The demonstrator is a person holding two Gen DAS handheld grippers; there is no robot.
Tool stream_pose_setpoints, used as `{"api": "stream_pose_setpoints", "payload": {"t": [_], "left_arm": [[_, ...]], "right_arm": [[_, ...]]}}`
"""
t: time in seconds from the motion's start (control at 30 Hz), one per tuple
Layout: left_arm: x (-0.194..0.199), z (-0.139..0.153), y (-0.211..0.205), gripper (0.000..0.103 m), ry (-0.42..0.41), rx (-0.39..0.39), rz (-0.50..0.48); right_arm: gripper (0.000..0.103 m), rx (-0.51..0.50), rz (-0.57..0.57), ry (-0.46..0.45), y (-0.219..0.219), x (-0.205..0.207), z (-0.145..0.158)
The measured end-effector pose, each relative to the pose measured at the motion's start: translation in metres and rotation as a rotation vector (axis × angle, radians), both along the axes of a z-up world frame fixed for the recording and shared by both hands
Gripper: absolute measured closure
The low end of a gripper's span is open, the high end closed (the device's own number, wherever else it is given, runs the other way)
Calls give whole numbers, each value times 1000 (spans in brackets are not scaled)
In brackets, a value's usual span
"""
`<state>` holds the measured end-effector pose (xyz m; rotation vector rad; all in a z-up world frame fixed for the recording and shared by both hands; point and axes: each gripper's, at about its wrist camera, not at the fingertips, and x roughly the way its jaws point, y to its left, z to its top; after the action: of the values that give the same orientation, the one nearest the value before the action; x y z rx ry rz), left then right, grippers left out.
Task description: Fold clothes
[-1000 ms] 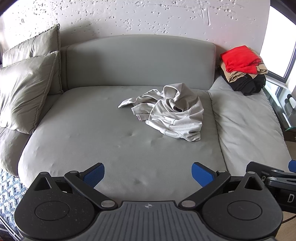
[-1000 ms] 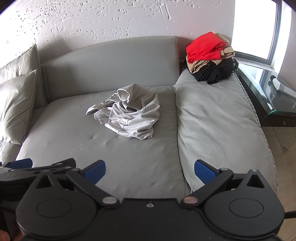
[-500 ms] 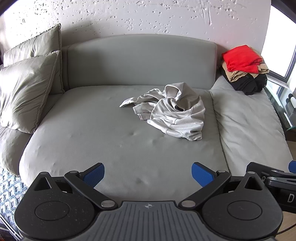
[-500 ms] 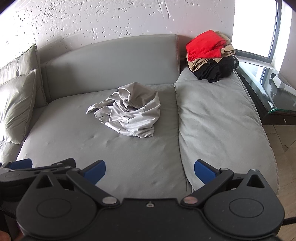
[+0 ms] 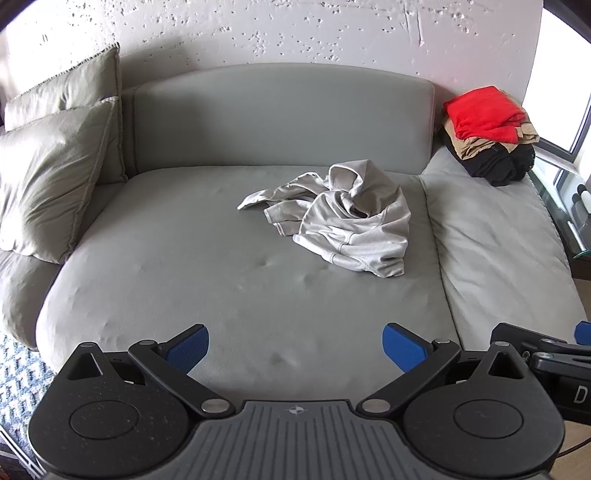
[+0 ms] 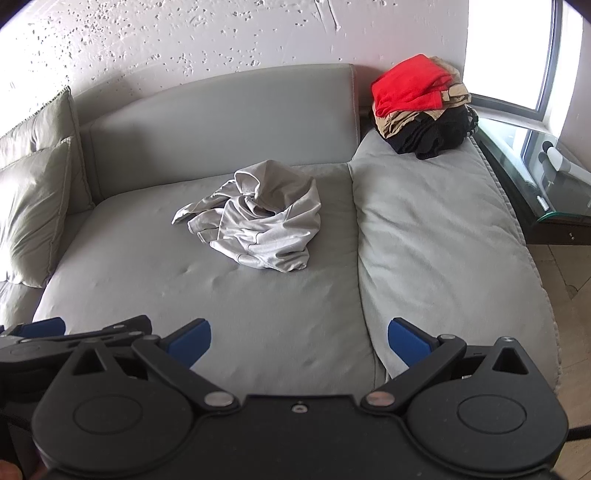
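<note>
Grey sofa cushions [image 5: 184, 266] fill the foreground, and over their near edge the left gripper [image 5: 295, 349] and right gripper [image 6: 299, 341] hover side by side, each with blue pads spread wide and empty. Well beyond them a crumpled light-grey garment [image 5: 343, 221] lies mid-seat. Two pillows [image 5: 51, 177] lean at the left; a folded stack [image 6: 417, 107], red on top, sits far right by a glass side table [image 6: 535, 177] under the window, with a pitted white wall [image 5: 295, 33] behind

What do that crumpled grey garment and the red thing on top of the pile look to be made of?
The crumpled grey garment looks like a thin, smooth knit, perhaps sportswear: slight sheen, soft drooping folds, stitched hems. The red garment looks thicker and matte, maybe fleece or cotton; its folds are rounded and it shows no shine. Neither can be told for certain.
</note>
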<state>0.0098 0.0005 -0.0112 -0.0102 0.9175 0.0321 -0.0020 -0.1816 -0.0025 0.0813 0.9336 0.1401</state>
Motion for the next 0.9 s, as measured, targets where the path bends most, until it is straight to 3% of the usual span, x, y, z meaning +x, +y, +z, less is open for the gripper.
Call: {"api": "stream_pose_setpoints", "payload": {"t": [0.27,0.4,0.53,0.6,0.67,0.77,0.9], "left_arm": [[24,-10,19,1,14,-40,-11],[43,-18,27,4,16,4,22],[65,-26,43,18,24,-61,31],[75,-30,46,22,29,-71,33],[87,-34,47,32,37,-64,30],[107,-40,49,34,29,-82,15],[136,-50,49,46,11,-86,-4]], "right_arm": [[0,61,-42,-48,-7,15,-6],[0,103,-67,-86,-13,28,-14],[0,152,-83,-119,-19,45,-25],[0,170,-87,-127,-20,57,-31],[0,196,-76,-118,-20,70,-38],[0,279,-4,-97,-19,97,-53],[0,229,22,-118,-1,130,-68]]}}
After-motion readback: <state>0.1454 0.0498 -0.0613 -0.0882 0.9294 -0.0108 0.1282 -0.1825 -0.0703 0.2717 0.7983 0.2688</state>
